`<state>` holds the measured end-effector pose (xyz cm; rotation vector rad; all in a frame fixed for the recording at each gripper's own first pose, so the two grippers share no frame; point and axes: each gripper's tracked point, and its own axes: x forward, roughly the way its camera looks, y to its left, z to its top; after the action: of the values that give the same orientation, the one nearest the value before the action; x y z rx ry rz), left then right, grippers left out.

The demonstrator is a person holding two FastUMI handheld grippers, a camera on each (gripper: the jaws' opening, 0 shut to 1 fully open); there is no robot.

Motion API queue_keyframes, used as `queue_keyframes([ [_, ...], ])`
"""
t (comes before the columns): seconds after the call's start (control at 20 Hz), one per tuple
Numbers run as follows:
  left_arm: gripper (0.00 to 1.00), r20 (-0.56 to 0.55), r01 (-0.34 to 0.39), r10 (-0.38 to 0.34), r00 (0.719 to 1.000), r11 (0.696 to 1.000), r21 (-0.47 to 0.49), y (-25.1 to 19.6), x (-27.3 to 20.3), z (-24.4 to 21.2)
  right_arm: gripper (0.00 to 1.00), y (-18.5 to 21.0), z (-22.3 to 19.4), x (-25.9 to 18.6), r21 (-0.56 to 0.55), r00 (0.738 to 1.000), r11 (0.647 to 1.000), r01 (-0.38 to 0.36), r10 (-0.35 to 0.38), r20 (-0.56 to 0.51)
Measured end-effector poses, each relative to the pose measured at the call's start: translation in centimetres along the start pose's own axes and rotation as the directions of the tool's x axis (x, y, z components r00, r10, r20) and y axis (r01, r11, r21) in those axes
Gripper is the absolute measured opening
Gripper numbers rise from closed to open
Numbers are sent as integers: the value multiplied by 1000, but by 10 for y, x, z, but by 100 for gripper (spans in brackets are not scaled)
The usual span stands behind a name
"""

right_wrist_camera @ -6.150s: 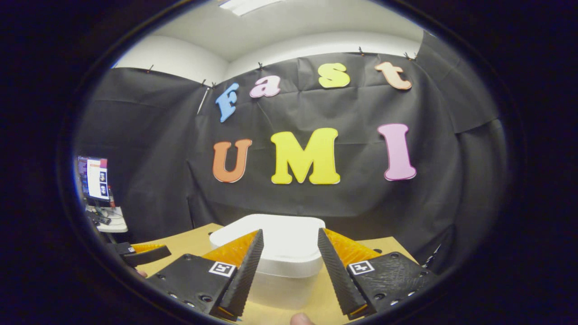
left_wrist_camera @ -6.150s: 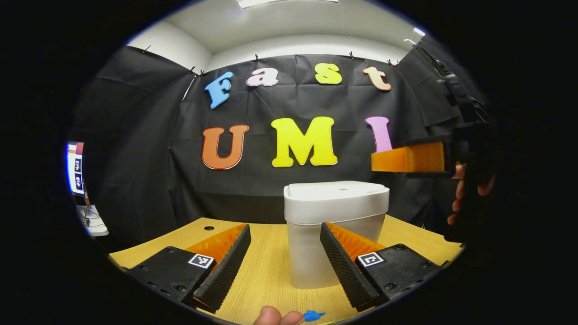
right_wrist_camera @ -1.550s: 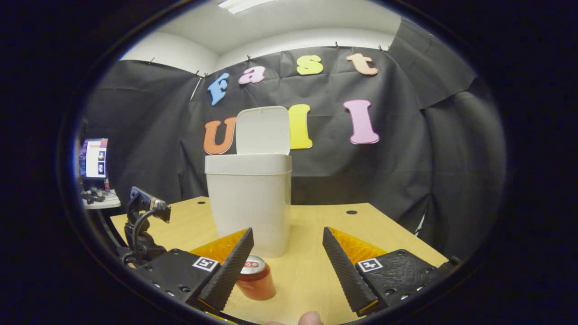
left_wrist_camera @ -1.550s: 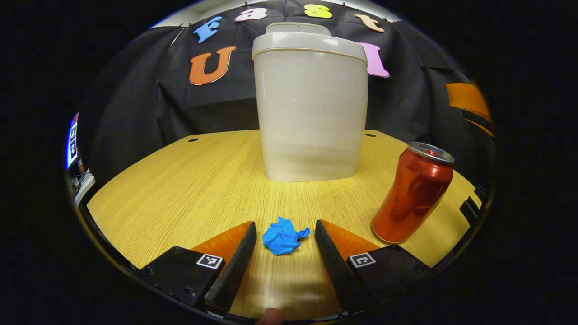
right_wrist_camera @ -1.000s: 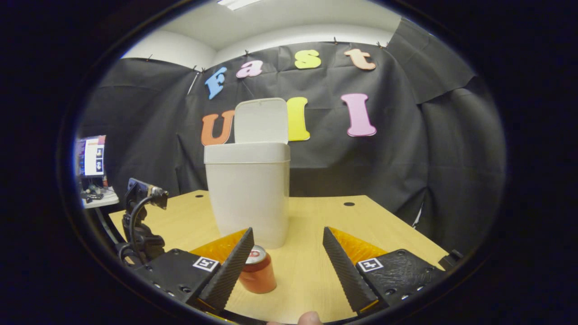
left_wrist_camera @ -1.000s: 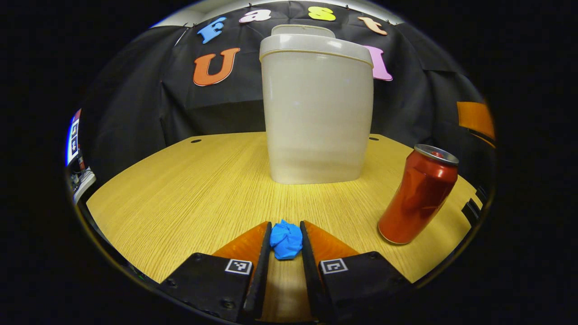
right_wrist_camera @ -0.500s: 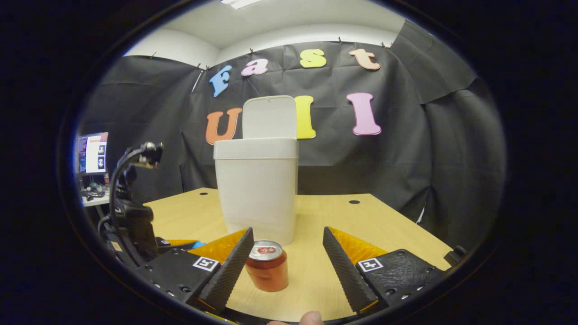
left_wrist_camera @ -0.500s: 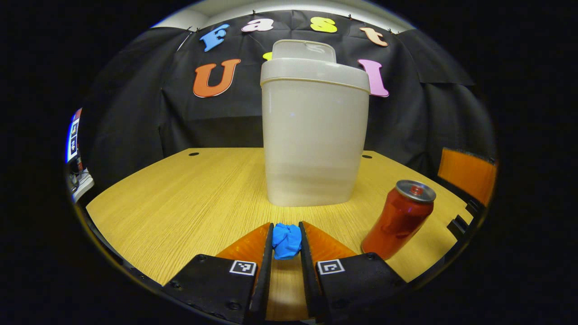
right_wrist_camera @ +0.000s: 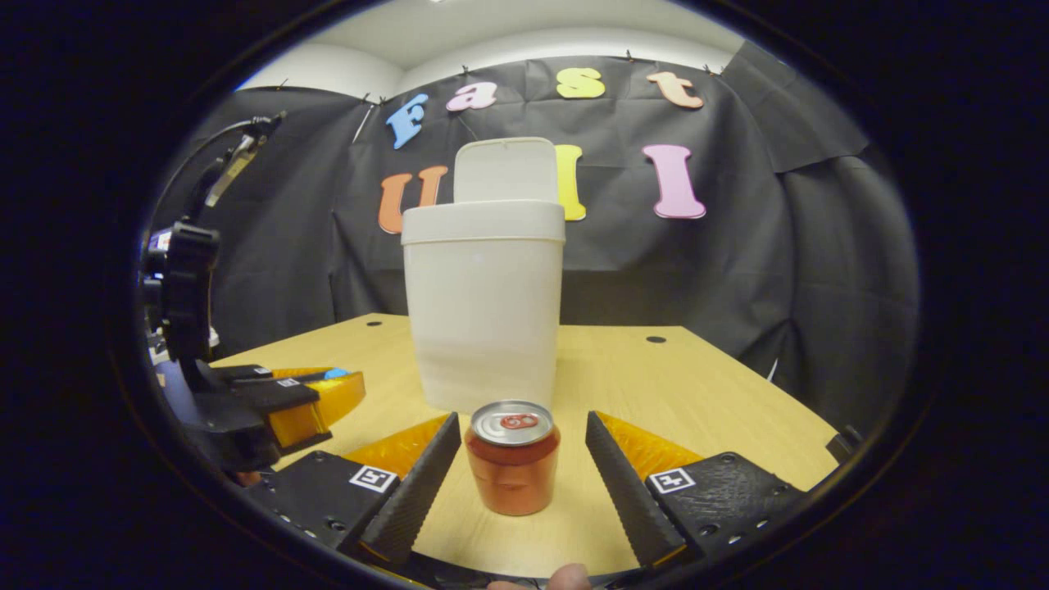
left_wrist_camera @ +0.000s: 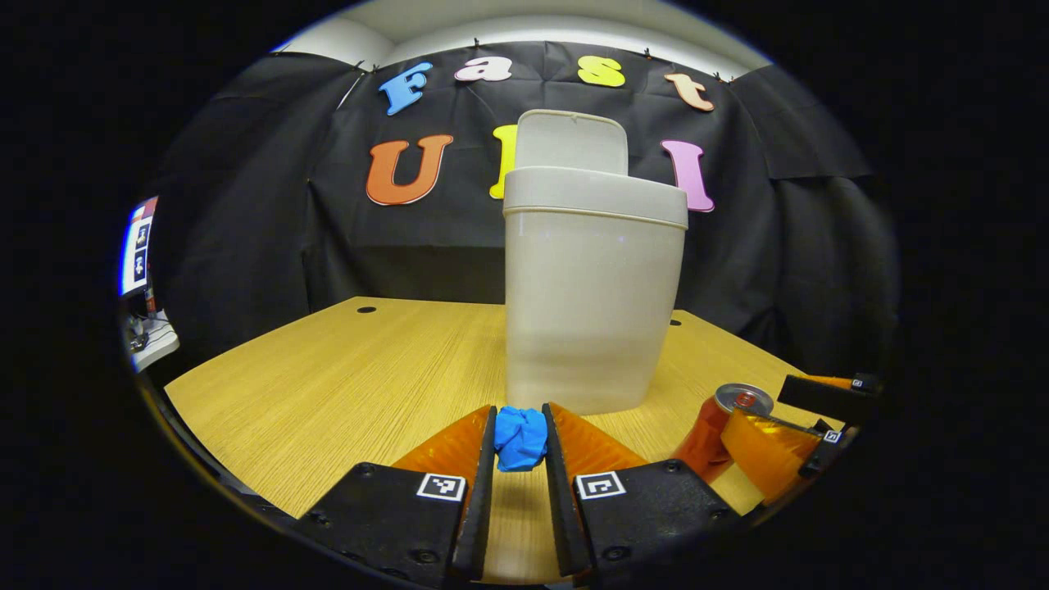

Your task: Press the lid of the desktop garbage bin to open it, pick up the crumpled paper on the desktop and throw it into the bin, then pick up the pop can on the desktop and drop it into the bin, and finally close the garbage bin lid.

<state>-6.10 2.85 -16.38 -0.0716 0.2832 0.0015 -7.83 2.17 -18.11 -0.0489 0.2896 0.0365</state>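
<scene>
The white bin [left_wrist_camera: 592, 299] stands mid-table with its lid [left_wrist_camera: 572, 141] tipped up behind the rim. My left gripper [left_wrist_camera: 519, 438] is shut on the blue crumpled paper [left_wrist_camera: 519, 439], lifted a little off the table in front of the bin. In the right gripper view the bin [right_wrist_camera: 483, 303] and its raised lid [right_wrist_camera: 505, 170] are straight ahead. The red pop can [right_wrist_camera: 513, 469] stands upright between the spread fingers of my right gripper [right_wrist_camera: 522, 467], which is open and not touching it. The can [left_wrist_camera: 718, 430] and the right gripper [left_wrist_camera: 799, 426] show at the lower right of the left gripper view.
The wooden table [left_wrist_camera: 344, 369] has small round holes near its far edge [right_wrist_camera: 655, 338]. The left gripper [right_wrist_camera: 315, 397] with its body and cable sits at the left of the right gripper view. A screen [left_wrist_camera: 135, 254] stands beyond the table's left side.
The left gripper closed on the blue paper and has risen with it. The right gripper has come in low so that the can now stands between its open fingers.
</scene>
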Motion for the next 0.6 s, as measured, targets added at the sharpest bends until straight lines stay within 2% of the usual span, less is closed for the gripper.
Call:
queue_keyframes([
  [0.35,35,70,-21,20,997,1000,7,11,-2,22,96,7,-33,16,20,997,1000,6,-4,-82],
  [0.4,35,77,-21,20,997,1000,4,12,-2,25,98,7,-40,19,24,995,1000,7,-5,-99],
  [0.6,35,91,-17,17,996,1000,-3,16,3,33,96,9,-63,27,58,984,998,15,-4,-177],
])
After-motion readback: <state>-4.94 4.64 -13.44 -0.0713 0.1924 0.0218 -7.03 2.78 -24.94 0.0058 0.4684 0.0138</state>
